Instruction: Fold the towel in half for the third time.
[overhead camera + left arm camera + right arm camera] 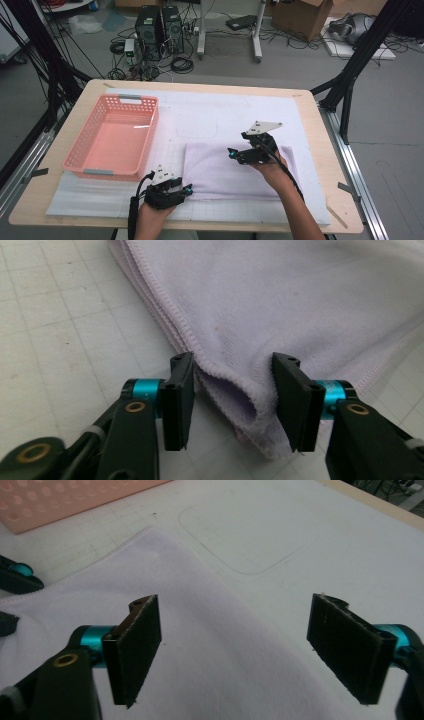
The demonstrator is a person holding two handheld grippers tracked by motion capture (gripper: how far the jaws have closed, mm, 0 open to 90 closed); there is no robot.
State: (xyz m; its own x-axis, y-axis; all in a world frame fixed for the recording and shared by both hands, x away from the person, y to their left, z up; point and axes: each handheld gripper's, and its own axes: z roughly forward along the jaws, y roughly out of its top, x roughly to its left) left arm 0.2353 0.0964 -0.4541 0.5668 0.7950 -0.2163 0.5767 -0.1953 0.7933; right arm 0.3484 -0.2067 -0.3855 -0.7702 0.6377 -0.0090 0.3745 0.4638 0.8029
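Note:
A folded lilac towel (225, 177) lies on the white mat in front of me. My left gripper (186, 190) sits low at the towel's near left corner. In the left gripper view, that corner of the towel (280, 305) humps up between the jaws, and the cloth meets both pads (179, 400) while the jaws stand well apart. My right gripper (238, 151) hovers over the towel's far middle, pointing left. Its jaws are wide open above the towel (210, 645) with nothing between the fingers (137, 647). The left gripper (17, 577) peeks in at the left edge of the right gripper view.
A pink plastic basket (150, 125) stands empty at the left of the gridded white mat (235, 107), its rim close to the towel's far left corner. The basket (50, 500) also shows in the right gripper view. The wooden table edge (320, 150) runs along the right.

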